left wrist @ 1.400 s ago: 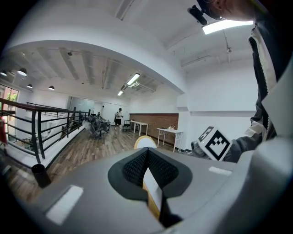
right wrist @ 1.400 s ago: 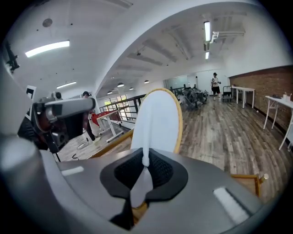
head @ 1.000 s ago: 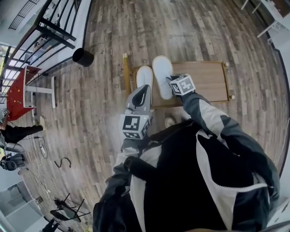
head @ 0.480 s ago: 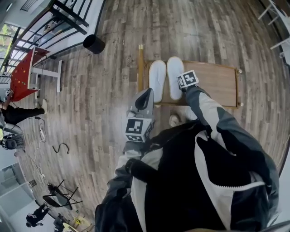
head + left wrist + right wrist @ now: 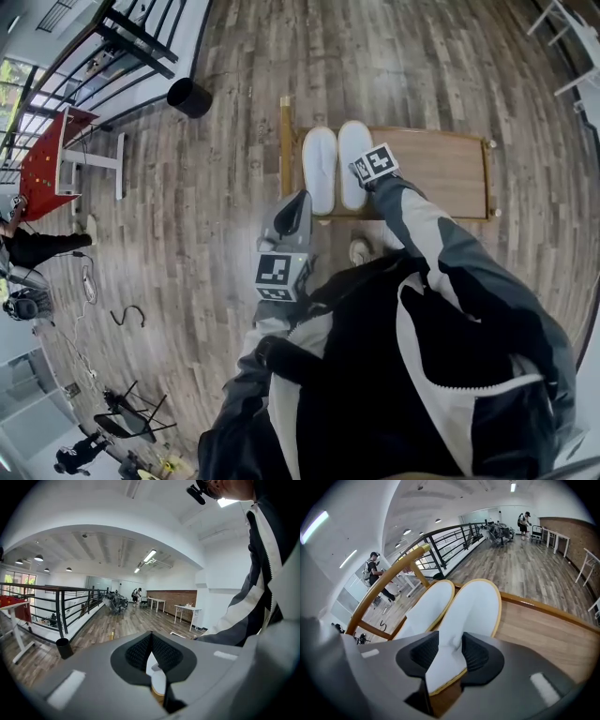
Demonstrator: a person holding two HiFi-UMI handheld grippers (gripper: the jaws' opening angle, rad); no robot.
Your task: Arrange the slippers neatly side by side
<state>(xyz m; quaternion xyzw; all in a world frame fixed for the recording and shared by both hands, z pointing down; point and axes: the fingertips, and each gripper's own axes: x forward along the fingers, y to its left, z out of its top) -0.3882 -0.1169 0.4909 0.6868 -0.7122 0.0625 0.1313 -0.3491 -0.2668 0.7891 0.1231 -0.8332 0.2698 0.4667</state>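
Currently my right gripper [image 5: 450, 649] has just been opening its jaws, with the right slipper's [image 5: 471, 606] heel loose between them. My left gripper [image 5: 151, 651] is closed and empty, nearer. The right slipper lies beside the left slipper [image 5: 424, 609] at the left end of the wooden tray [image 5: 543, 630].

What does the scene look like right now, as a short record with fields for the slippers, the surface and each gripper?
slippers: left slipper and right slipper, both white, lying side by side
surface: wooden platform on a plank floor
left gripper: shut, empty
right gripper: fingers have just been opening, right slipper's heel between them
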